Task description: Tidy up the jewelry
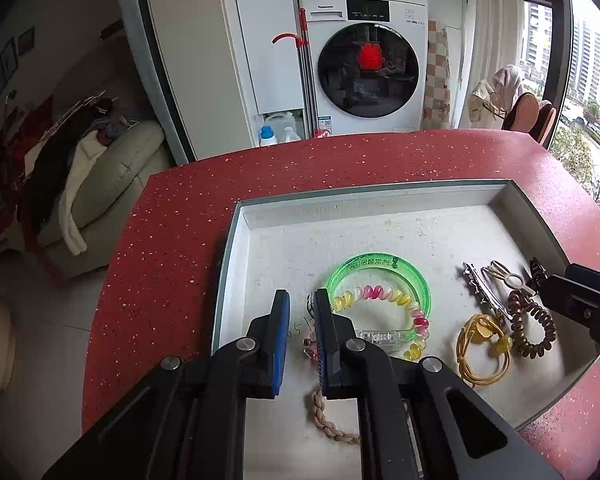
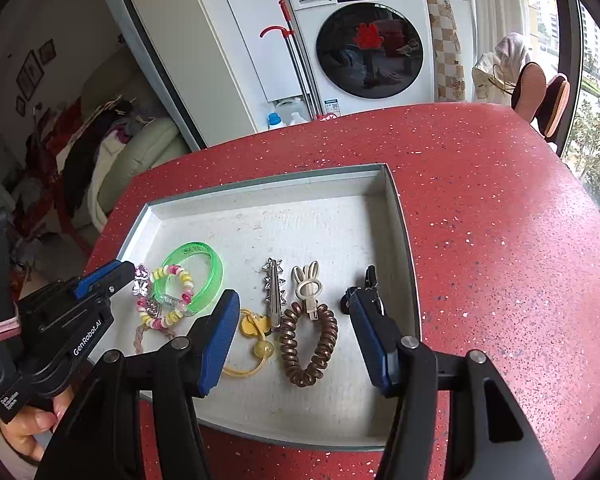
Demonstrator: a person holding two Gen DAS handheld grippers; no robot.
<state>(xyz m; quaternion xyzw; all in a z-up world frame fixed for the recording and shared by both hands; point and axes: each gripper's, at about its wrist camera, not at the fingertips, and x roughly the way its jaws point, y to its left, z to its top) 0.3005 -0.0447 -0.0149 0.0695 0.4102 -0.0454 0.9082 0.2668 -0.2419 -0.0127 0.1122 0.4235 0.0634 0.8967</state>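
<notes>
A shallow grey tray (image 1: 420, 194) (image 2: 260, 190) on the red table holds the jewelry. At its left lie a green bangle (image 1: 380, 270) (image 2: 208, 276), a pink-and-yellow coil bracelet (image 1: 384, 294) (image 2: 180, 284) and a braided cord (image 1: 328, 420). To the right lie a yellow hair tie (image 1: 482, 346) (image 2: 256, 338), a brown coil tie (image 1: 534, 326) (image 2: 308, 344), a silver clip (image 1: 480, 288) (image 2: 274, 292), a bunny clip (image 2: 308, 284) and a black clip (image 2: 370, 278). My left gripper (image 1: 302, 344) (image 2: 112, 276) is slightly open and empty, low over the tray's left. My right gripper (image 2: 296, 340) is wide open over the brown coil tie.
The red speckled table (image 2: 500, 220) extends right of the tray and around it. Behind it stand a washing machine (image 1: 364, 60), a red mop (image 1: 304, 64) and a sofa (image 1: 112, 176) with clothes. A window is at the right.
</notes>
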